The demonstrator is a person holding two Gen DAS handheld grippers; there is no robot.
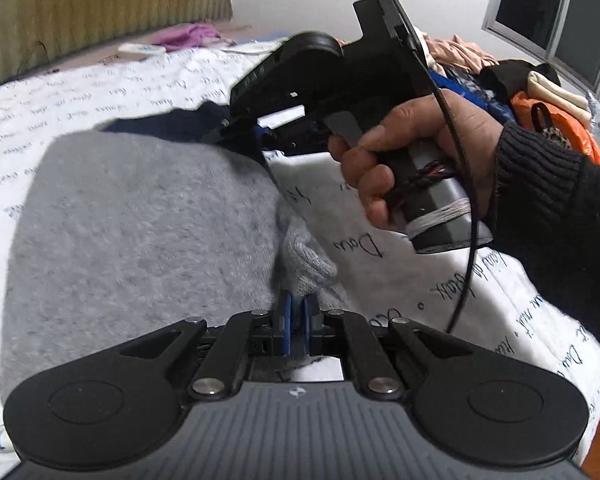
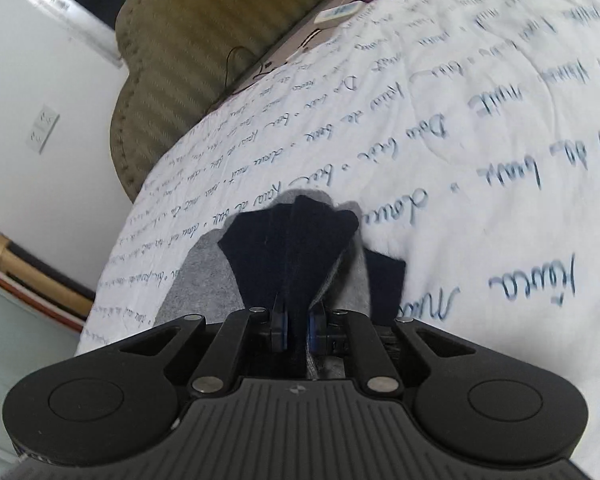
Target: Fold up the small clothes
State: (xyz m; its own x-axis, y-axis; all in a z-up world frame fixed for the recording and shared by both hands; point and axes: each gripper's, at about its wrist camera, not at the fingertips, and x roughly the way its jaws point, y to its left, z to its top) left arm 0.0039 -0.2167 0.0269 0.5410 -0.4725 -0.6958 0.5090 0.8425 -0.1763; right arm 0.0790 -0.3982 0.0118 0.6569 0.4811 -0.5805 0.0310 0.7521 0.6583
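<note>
A small grey knit garment (image 1: 140, 220) with a dark navy edge (image 1: 172, 122) lies on the white quilt with script print (image 1: 400, 280). My left gripper (image 1: 298, 314) is shut on a ribbed grey corner of the garment (image 1: 306, 268) at its near right side. My right gripper (image 1: 240, 130), held in a hand, is shut on the navy edge at the far side. In the right wrist view the right gripper (image 2: 296, 324) pinches bunched navy fabric (image 2: 296, 240) with grey cloth (image 2: 204, 276) beneath.
A heap of mixed clothes (image 1: 500, 76) lies at the far right of the bed. A purple cloth (image 1: 192, 36) and a white remote (image 1: 140, 49) lie near the olive headboard (image 1: 80, 8). A window (image 1: 556, 16) is at upper right.
</note>
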